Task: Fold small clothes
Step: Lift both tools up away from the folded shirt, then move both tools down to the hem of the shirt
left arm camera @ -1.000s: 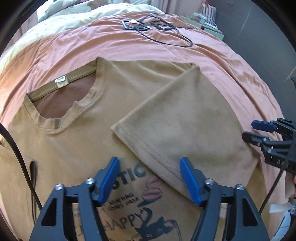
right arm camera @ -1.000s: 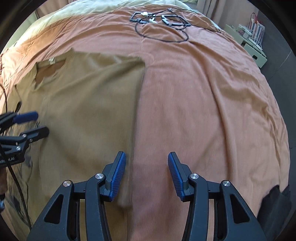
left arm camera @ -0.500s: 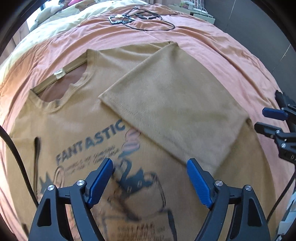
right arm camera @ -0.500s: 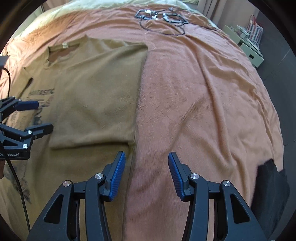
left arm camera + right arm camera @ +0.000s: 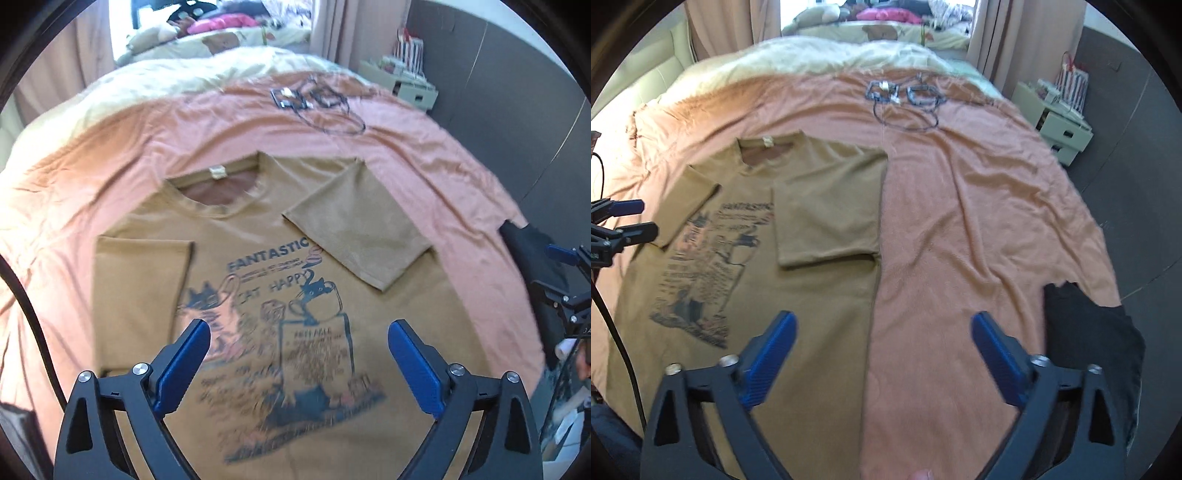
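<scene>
Left wrist view: shirt [image 5: 258, 295] lies flat on the bedspread [image 5: 424, 147], print up, filling the centre.
Sleeves: both now folded in, at 9 and 2 o'clock; a second ago the view sat close over the right one.
Left gripper [image 5: 299, 350]: jaws opening, nothing between, pulled back.
Right gripper [image 5: 882, 347]: jaws opening, empty, above the shirt's right edge.
Cables [image 5: 905, 96]: 12 o'clock, well apart.
Meaning: sleeve step likely done; body fold next.

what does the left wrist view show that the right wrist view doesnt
Only the left wrist view: the readable FANTASTIC print, and the left claw up close, opening with nothing between its fingers.

Only the right wrist view: the bare blanket right of the shirt, and the right claw up close, opening over the shirt's edge.

Both: the tan t-shirt with both sleeves folded in, the cables, the black cloth.
</scene>
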